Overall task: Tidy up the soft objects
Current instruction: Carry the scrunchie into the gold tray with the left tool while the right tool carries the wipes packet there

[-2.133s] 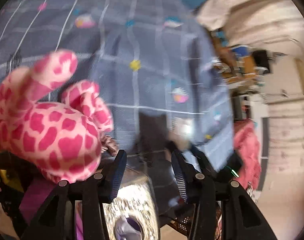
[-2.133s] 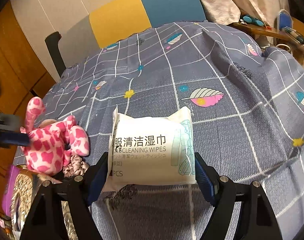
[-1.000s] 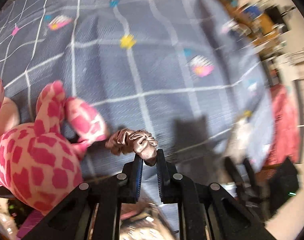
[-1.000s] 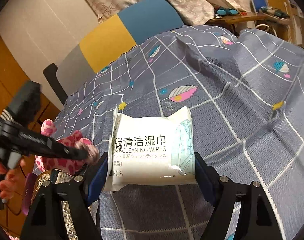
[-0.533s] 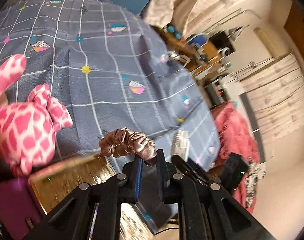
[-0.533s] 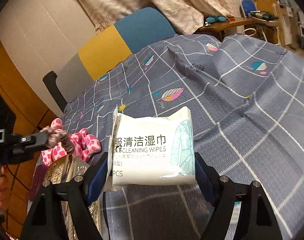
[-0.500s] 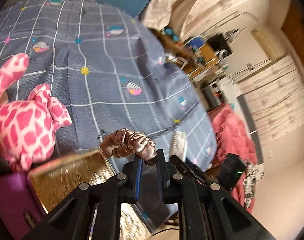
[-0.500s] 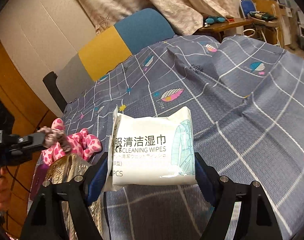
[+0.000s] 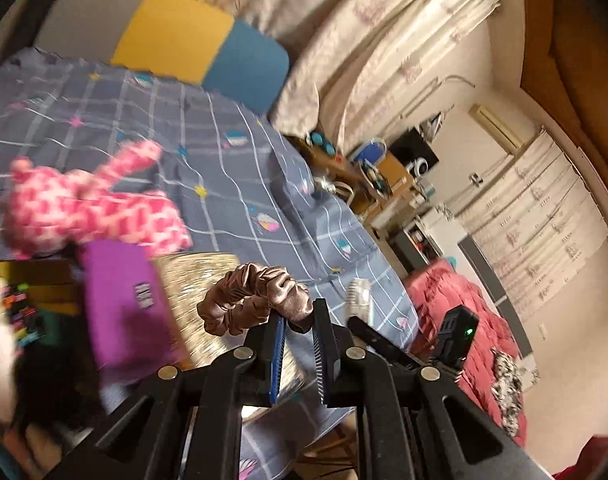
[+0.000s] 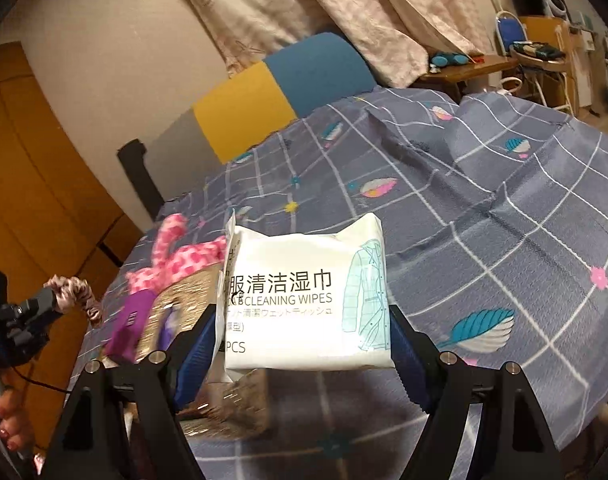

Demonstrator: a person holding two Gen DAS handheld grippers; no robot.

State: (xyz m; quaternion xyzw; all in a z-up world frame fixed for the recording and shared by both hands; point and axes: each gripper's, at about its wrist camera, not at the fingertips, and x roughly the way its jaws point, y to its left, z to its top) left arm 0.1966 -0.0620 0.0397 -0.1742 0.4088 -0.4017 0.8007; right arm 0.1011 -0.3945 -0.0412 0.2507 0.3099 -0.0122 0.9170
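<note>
My left gripper (image 9: pixel 298 316) is shut on a brown satin scrunchie (image 9: pixel 250 298) and holds it in the air above a glittery gold bag (image 9: pixel 196 288). It shows at the left of the right wrist view, where the scrunchie (image 10: pixel 74 294) hangs from it. My right gripper (image 10: pixel 304 344) is shut on a white pack of cleaning wipes (image 10: pixel 304 300), held above the bed. A pink spotted plush toy (image 9: pixel 84 208) lies on the grey checked bedsheet (image 9: pixel 224 168) behind the bag; it shows in the right wrist view too (image 10: pixel 176 258).
A purple flap (image 9: pixel 120 300) hangs off the gold bag (image 10: pixel 184 300). A yellow and blue headboard (image 10: pixel 280 92) stands at the bed's far end. A wooden side table (image 10: pixel 464 70) stands at the right. A red blanket (image 9: pixel 464 320) lies beside the bed.
My left gripper has lifted the scrunchie off the bedsheet and swung up and left over the gold bag. My right gripper keeps hold of the wipes and has risen slightly.
</note>
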